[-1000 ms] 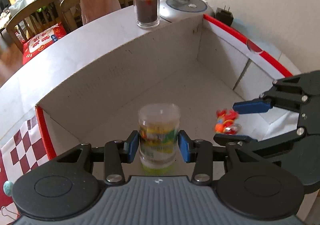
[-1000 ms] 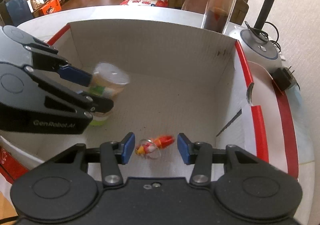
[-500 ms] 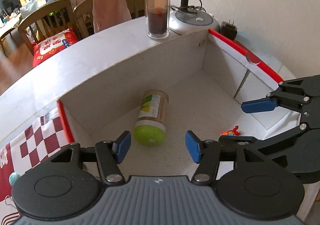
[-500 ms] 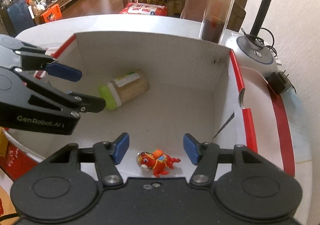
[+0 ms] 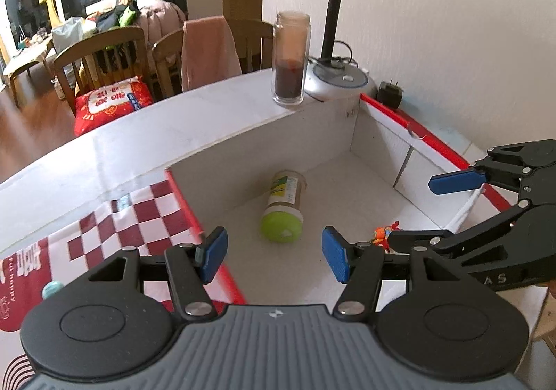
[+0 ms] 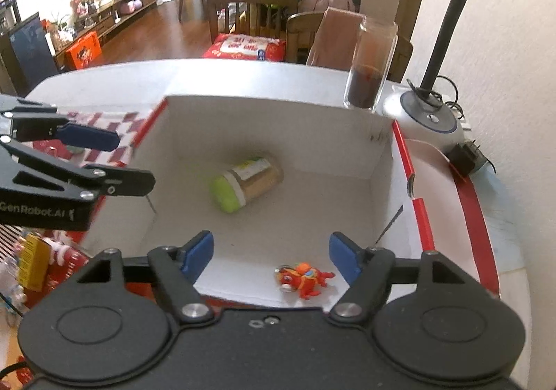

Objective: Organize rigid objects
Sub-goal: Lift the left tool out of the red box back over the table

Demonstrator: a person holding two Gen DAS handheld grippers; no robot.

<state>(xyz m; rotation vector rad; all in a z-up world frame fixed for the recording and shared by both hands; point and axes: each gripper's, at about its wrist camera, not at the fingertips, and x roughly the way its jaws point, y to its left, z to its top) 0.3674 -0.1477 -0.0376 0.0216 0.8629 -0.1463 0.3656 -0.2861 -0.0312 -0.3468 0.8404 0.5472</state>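
A jar with a green lid (image 5: 284, 207) lies on its side on the floor of the white cardboard box (image 5: 243, 160); it also shows in the right wrist view (image 6: 245, 181). A small red-orange toy figure (image 6: 303, 279) lies on the box floor near the right gripper, partly hidden in the left wrist view (image 5: 382, 233). My left gripper (image 5: 274, 256) is open and empty, above the box's near left edge. My right gripper (image 6: 271, 256) is open and empty, above the box's near edge over the toy.
A tall glass jar with dark contents (image 5: 290, 60) stands on the table behind the box, beside a desk lamp base (image 5: 338, 81) and a plug adapter (image 6: 465, 157). A red checkered cloth (image 5: 114, 226) lies left of the box. Chairs (image 5: 100, 60) stand beyond the table.
My left gripper let go of the green-lidded jar, which now lies on its side in the box. Both grippers have pulled back and up, away from the box floor.
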